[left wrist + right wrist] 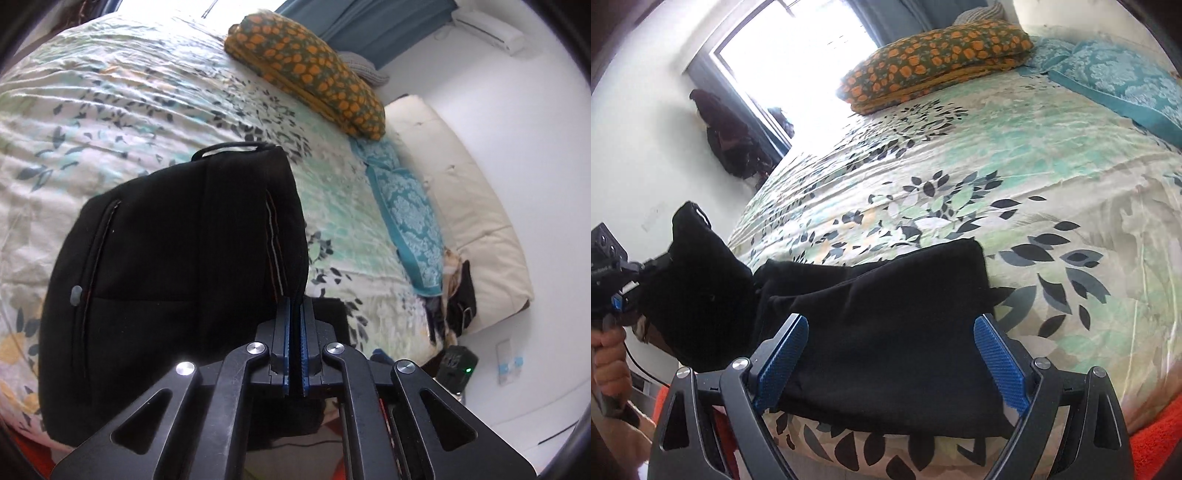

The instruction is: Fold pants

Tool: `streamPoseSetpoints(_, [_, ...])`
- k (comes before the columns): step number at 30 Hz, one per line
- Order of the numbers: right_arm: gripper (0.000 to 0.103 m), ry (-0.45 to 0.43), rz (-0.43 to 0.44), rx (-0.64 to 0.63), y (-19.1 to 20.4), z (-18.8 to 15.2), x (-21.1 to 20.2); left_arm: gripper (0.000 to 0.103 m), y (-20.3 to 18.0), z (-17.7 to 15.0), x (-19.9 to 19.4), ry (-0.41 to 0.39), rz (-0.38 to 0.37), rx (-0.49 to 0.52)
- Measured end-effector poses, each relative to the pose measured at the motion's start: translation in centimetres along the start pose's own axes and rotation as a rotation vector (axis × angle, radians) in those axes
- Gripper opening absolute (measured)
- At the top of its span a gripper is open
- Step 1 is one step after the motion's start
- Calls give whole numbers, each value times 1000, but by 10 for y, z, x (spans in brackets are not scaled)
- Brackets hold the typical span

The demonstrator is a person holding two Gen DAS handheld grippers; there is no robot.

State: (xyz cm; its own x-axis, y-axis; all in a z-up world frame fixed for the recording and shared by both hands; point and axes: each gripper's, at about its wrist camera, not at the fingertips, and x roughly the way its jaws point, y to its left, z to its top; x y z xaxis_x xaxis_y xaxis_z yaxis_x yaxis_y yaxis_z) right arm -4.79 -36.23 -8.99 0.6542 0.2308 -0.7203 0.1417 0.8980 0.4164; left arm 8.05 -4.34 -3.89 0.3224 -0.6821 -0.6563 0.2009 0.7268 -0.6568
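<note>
On black pants [177,236], no legible writing

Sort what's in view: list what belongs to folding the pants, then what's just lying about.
Part of the job:
- black pants, one end lifted
- left gripper, shut on the pants
- right gripper, open over the pants
- floral bedspread, the work surface

Just lying about:
- orange-patterned pillow
- teal pillow
- dark clothes by the window
</note>
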Motion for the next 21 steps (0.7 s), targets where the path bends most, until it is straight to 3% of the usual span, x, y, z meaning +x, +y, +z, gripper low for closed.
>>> streamPoseSetpoints(4, [91,-21,15,87,-28,3,-11,2,-4,-25,55,96,56,-7])
streamPoseSetpoints(7, [91,-14,35,142,-39,5,-16,2,-6,-42,69,127,67,-12])
streamPoseSetpoints(10, [91,41,155,164,-31,6,-9,2,-11,-53,64,129,78,34])
streamPoseSetpoints(12, [92,107,282,178,-12,8,7,2,-13,-57,57,126,85,71])
streamPoseSetpoints(14, [96,185,406,173,15,10,30,2,-14,-59,52,119,85,85])
streamPoseSetpoints(18, [96,321,541,173,65,16,89,2,-17,-63,45,104,69,102])
streamPoseSetpoints(20, [83,380,560,209,76,16,118,2,-18,-66,41,99,63,116])
streamPoseSetpoints(21, [34,421,586,203,82,15,131,3,-22,-68,42,96,74,133])
